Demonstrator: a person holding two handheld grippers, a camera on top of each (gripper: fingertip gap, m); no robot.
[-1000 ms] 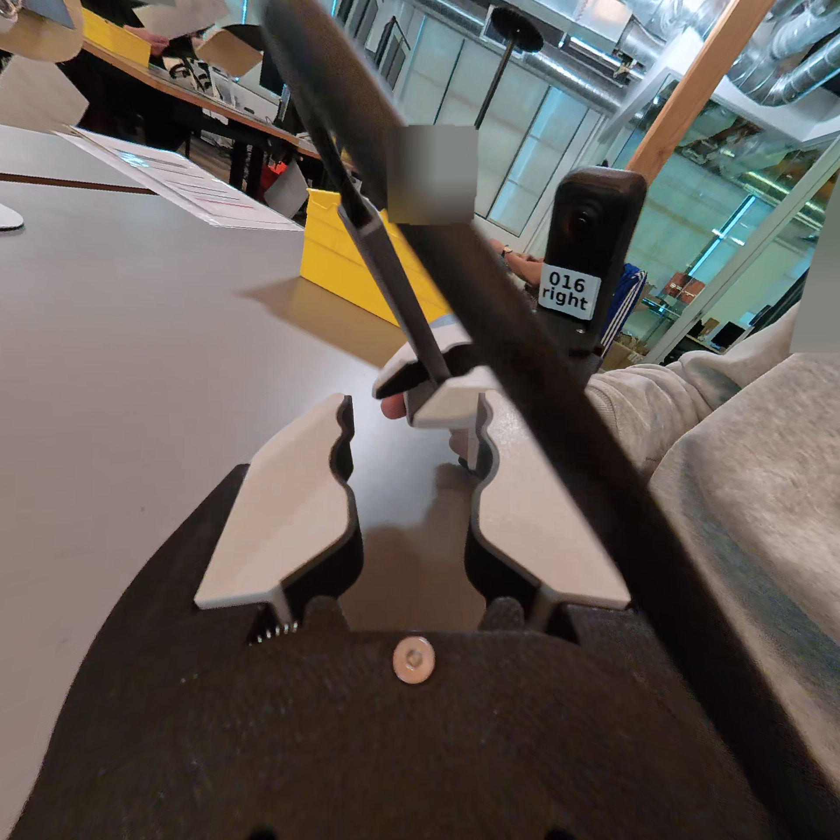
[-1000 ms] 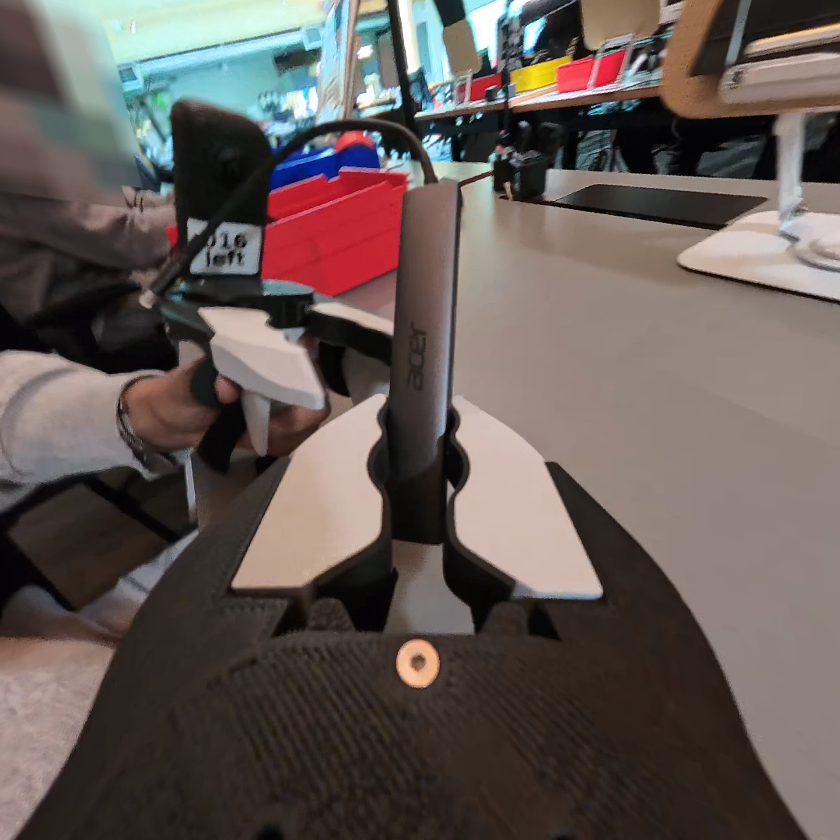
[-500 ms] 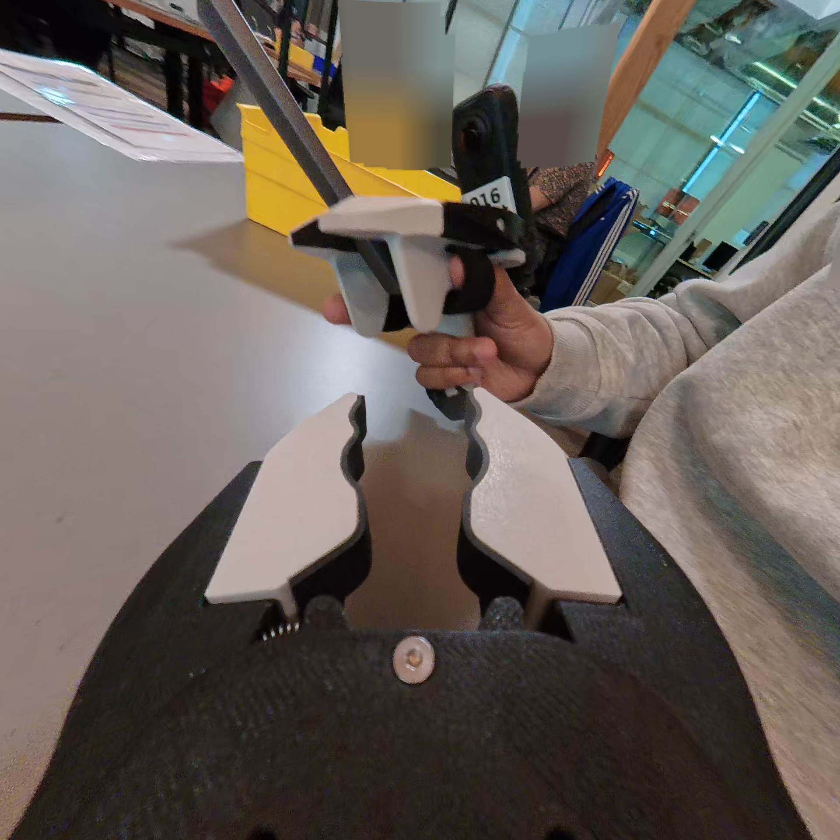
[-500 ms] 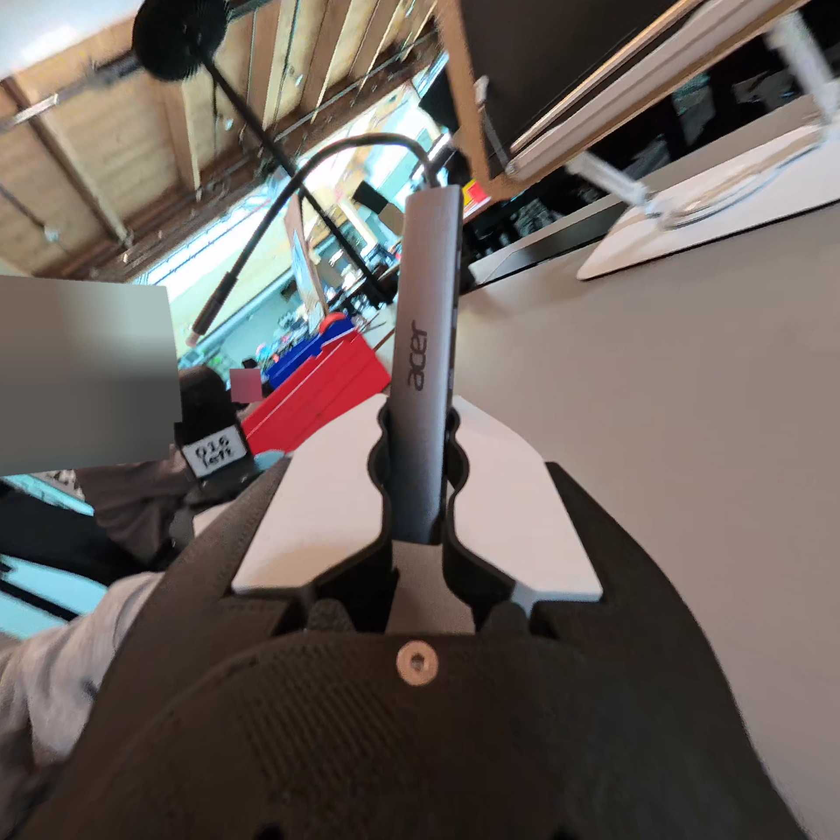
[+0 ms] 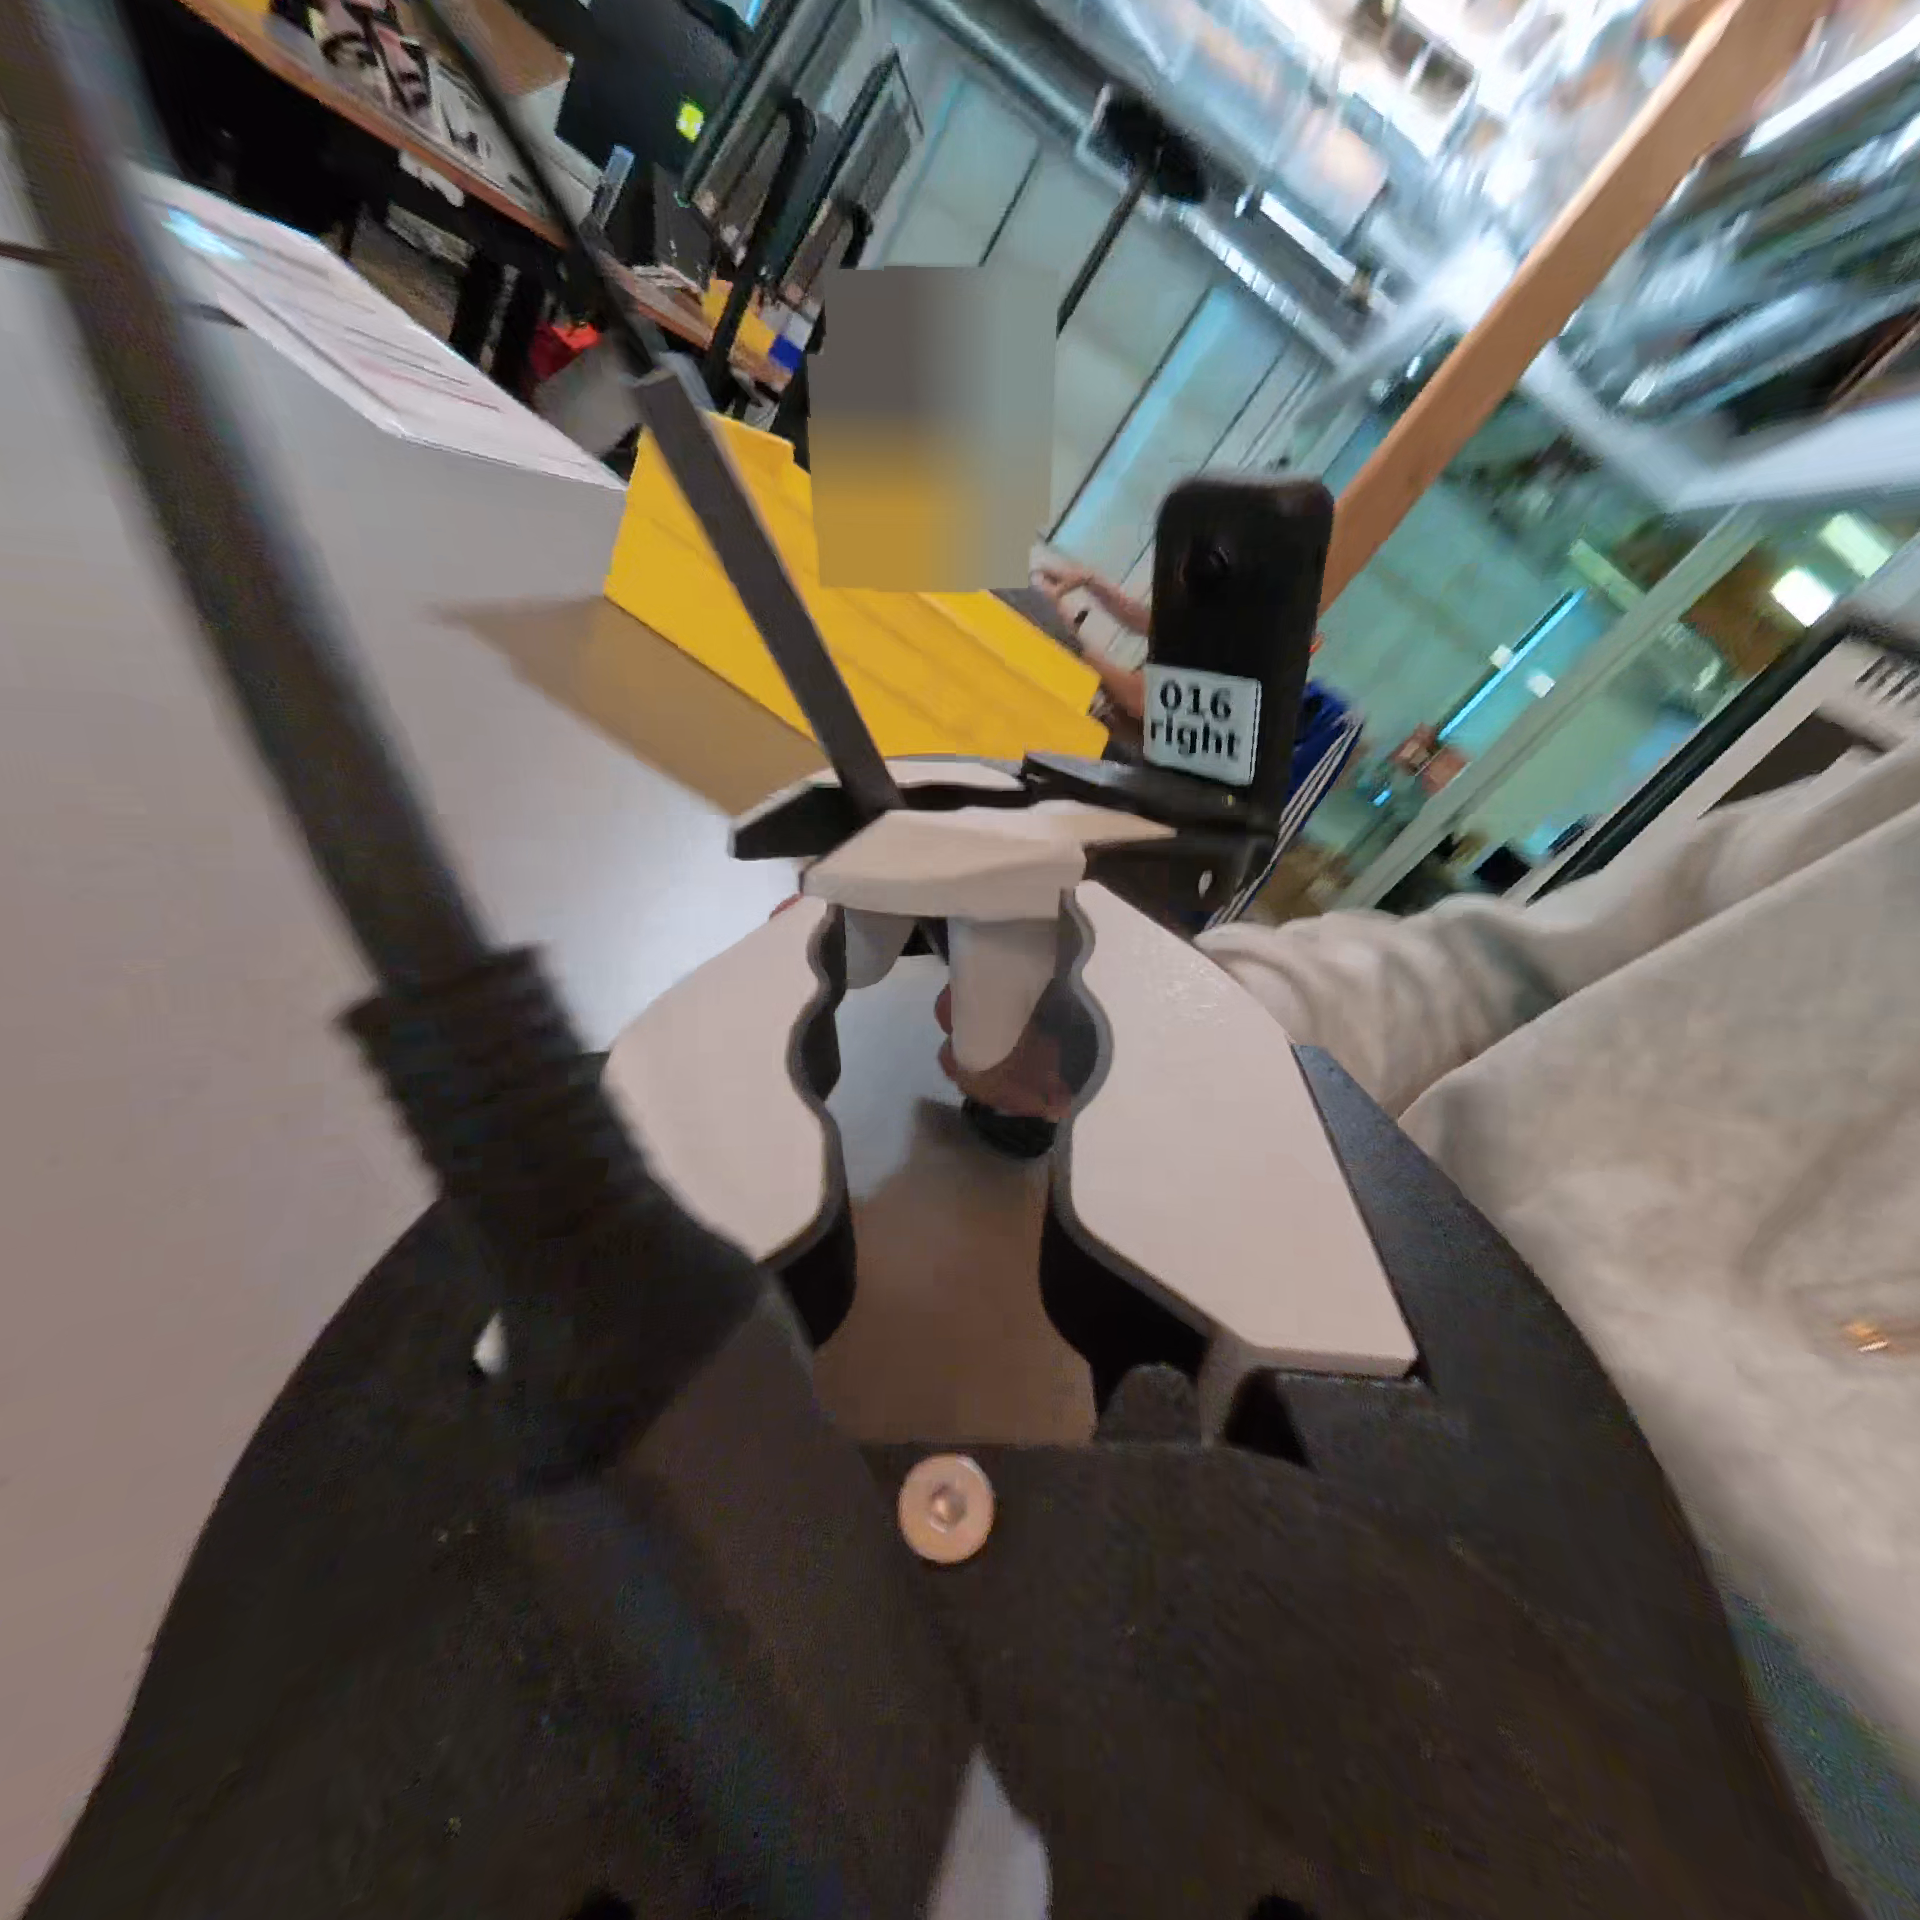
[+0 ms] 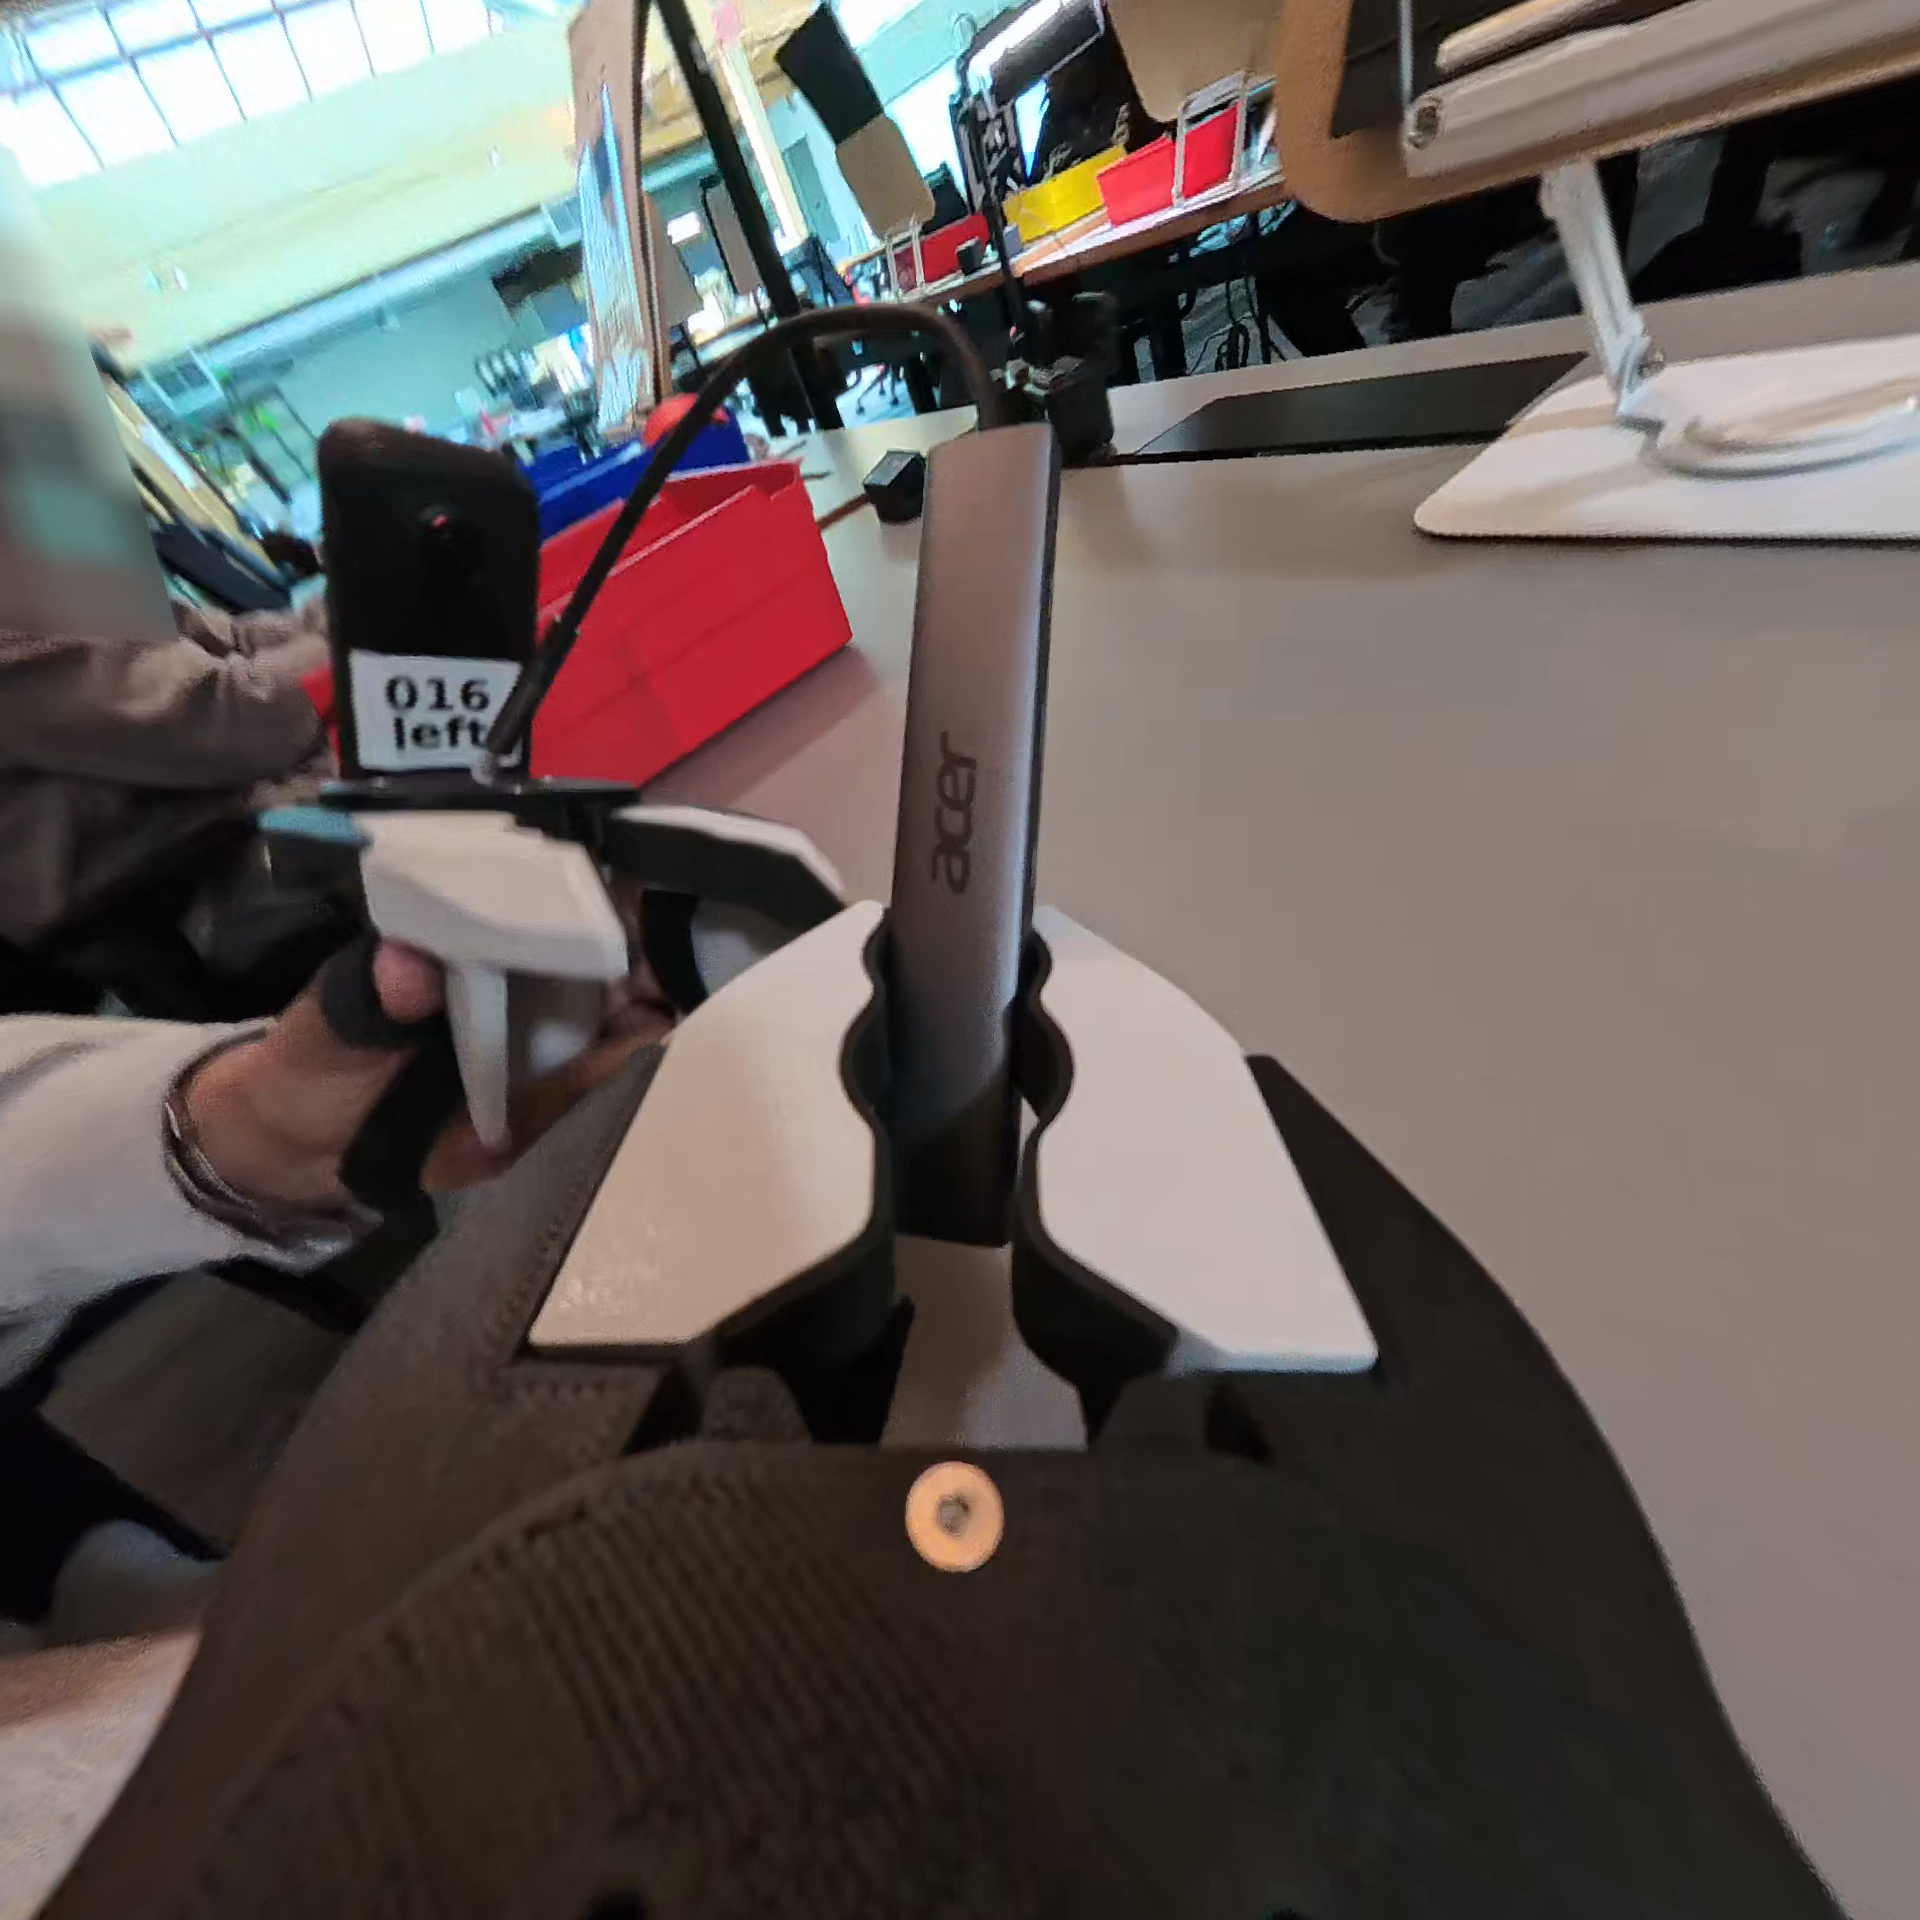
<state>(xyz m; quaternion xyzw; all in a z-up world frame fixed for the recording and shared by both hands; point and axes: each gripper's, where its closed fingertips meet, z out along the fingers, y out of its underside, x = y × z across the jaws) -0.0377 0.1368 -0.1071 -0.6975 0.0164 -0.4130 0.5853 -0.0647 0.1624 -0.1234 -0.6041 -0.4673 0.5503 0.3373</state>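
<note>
My right gripper point(image 6: 956, 935) is shut on a slim grey hub point(image 6: 971, 790) and holds it upright above the grey table point(image 6: 1455, 831). A black cable point(image 6: 831, 332) arcs from the hub's top down to my left gripper point(image 6: 613, 873). In the left wrist view my left gripper point(image 5: 951, 966) is open and holds nothing between its fingers. The cable's plug end point(image 5: 488, 1101) lies across the left side of its body, beside the left finger. The right gripper point(image 5: 935, 831) with the hub point(image 5: 748, 582) sits just ahead of it.
A yellow bin point(image 5: 883, 644) and a paper sheet point(image 5: 364, 353) lie beyond on the table. A red bin point(image 6: 707, 623), a black pad point(image 6: 1351, 416) and a white monitor stand base point(image 6: 1662, 478) are in the right wrist view. A grey sleeve point(image 5: 1662, 1143) fills the right.
The right gripper tipped upward with the hub, then came back level. The cable swung from the right side of the left wrist view to its left side. The left gripper stayed open.
</note>
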